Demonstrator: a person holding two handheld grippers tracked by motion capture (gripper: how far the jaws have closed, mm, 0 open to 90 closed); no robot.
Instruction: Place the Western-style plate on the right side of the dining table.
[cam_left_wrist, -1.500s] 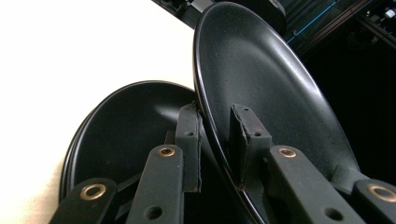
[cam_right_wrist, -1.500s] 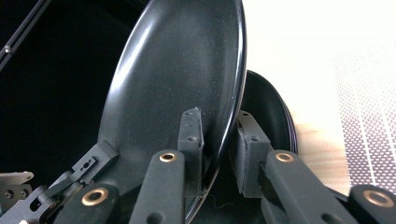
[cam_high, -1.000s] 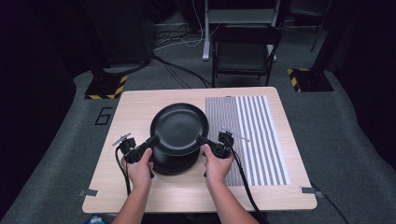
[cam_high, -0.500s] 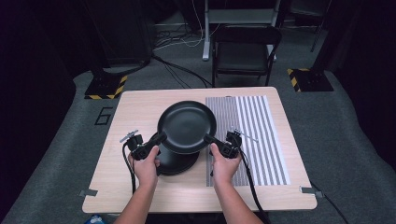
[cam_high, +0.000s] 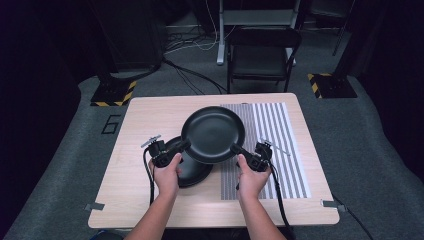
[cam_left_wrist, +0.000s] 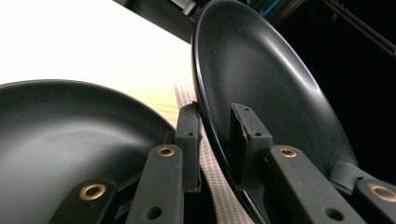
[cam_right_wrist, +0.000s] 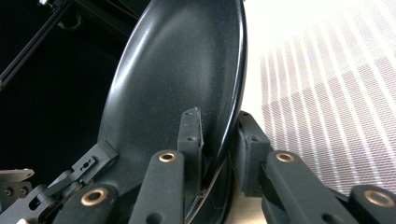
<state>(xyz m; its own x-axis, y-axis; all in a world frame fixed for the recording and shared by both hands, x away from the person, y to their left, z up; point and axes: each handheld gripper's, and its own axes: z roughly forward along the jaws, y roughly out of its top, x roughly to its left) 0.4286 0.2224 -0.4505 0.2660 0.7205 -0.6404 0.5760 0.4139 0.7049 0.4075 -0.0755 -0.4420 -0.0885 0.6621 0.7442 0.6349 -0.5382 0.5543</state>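
Upper plate: a black round plate (cam_high: 212, 134) is held in the air above the table, level as seen in the high view, its right part over the striped mat and its left edge overlapping the second plate below
Lower plate: a second black plate (cam_high: 192, 172) lies flat on the table, just left of the mat, partly hidden under the raised one; in the left gripper view its dark surface (cam_left_wrist: 56, 140) shows low at the left
Left gripper: the left gripper (cam_high: 179, 148) has its jaws nearly together on the near-left rim of the upper plate; in the left gripper view (cam_left_wrist: 215, 140) one pad presses each face of the rim
Right gripper: the right gripper (cam_high: 239, 150) clamps the near-right rim of the same plate; in the right gripper view (cam_right_wrist: 218, 149) the rim runs between the two pads, one on each face
Hands: the person's left hand (cam_high: 166, 175) and right hand (cam_high: 250, 178) come in from the bottom edge, each around its gripper's body
Mat: a grey and white striped mat (cam_high: 280, 150) covers the right part of the table
Table: a light wooden table (cam_high: 130, 150) stands on grey carpet
Background: a dark folding chair (cam_high: 260, 55) stands beyond the far edge of the table
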